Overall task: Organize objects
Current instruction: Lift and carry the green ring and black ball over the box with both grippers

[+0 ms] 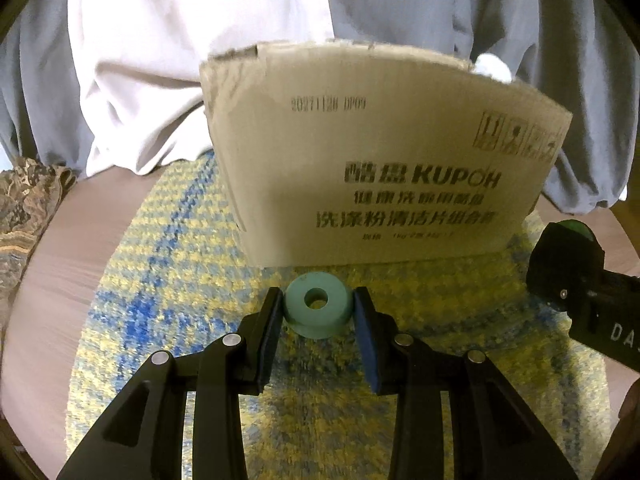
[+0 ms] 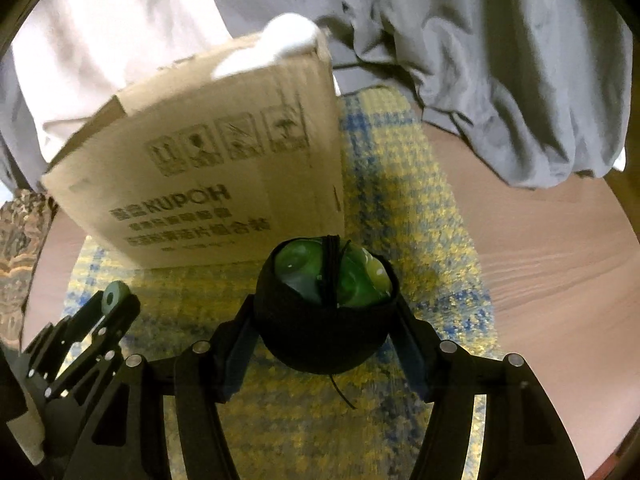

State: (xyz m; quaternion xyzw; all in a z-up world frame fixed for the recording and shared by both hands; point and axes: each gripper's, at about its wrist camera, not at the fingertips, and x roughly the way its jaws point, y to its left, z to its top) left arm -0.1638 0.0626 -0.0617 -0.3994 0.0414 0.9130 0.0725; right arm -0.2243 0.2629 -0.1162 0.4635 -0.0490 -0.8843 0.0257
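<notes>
My left gripper (image 1: 318, 310) is shut on a teal rubber ring (image 1: 318, 308) with a centre hole, held just above the woven mat (image 1: 160, 280) in front of a cardboard box (image 1: 380, 160) printed KUPOH. My right gripper (image 2: 326, 304) is shut on a black pouch (image 2: 320, 332) that is open at the top and shows green glassy pieces (image 2: 352, 276) inside. The right gripper shows at the right edge of the left wrist view (image 1: 576, 276). The left gripper with the ring (image 2: 114, 296) shows at lower left in the right wrist view. The box (image 2: 224, 168) stands just beyond both.
A yellow and blue woven mat (image 2: 408, 200) lies on a round wooden table (image 2: 540, 260). Grey and white cloth (image 1: 160, 60) hangs behind the box. Something white (image 2: 288, 36) sticks out of the box top. A patterned fabric (image 1: 24, 208) lies at the far left.
</notes>
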